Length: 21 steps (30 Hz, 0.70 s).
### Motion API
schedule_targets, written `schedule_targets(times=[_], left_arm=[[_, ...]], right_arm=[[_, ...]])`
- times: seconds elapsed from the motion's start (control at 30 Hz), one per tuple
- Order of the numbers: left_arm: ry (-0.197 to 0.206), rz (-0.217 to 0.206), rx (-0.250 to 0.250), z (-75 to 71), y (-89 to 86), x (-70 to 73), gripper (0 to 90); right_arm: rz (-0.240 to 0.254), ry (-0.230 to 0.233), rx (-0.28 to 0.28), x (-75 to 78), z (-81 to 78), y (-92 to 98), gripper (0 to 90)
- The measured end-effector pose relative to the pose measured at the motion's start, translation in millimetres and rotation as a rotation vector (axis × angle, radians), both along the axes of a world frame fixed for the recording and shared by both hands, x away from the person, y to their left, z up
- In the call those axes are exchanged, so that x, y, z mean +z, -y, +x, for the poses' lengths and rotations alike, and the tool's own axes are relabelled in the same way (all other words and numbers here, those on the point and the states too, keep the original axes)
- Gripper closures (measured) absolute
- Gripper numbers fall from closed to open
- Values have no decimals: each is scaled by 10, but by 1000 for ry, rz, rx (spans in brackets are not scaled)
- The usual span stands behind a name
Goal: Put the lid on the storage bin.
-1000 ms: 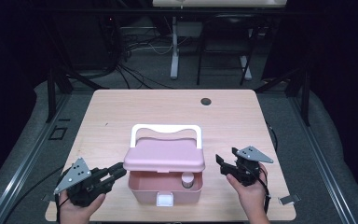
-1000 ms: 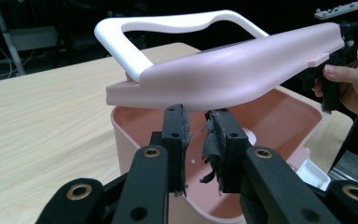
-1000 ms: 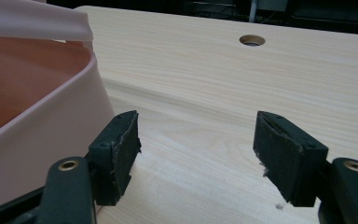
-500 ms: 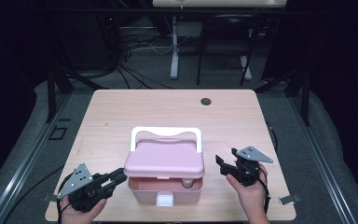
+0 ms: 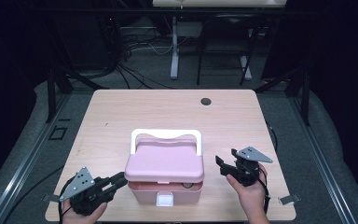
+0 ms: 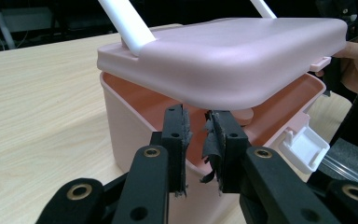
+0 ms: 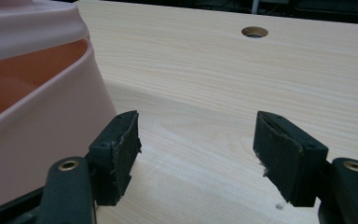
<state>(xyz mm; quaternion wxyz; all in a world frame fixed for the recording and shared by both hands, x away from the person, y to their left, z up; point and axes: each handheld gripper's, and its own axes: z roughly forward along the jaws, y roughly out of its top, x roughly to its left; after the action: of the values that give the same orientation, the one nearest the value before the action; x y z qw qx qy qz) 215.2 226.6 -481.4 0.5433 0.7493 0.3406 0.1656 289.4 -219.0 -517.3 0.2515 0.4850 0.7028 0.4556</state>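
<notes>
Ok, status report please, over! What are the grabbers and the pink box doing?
Left gripper narrowly open, jaws at the lid's underside. Right gripper open, empty, beside the pink box. Lid raised, askew; white latch undone. Nothing in the way, over.

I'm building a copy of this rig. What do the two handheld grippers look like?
Both the left gripper and right gripper are black, each topped by a grey three-cornered plate. Their jaws carry frayed black pads and brass-ringed screw holes. A black cable trails from each.
</notes>
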Motion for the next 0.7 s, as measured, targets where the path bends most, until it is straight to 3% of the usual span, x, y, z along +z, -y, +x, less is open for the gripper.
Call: schedule_targets(times=[0.7], left_arm=[[-19,7,6,-12,-23,-82,771]], right_arm=[[-5,-10,4,-19,9,-1,312]])
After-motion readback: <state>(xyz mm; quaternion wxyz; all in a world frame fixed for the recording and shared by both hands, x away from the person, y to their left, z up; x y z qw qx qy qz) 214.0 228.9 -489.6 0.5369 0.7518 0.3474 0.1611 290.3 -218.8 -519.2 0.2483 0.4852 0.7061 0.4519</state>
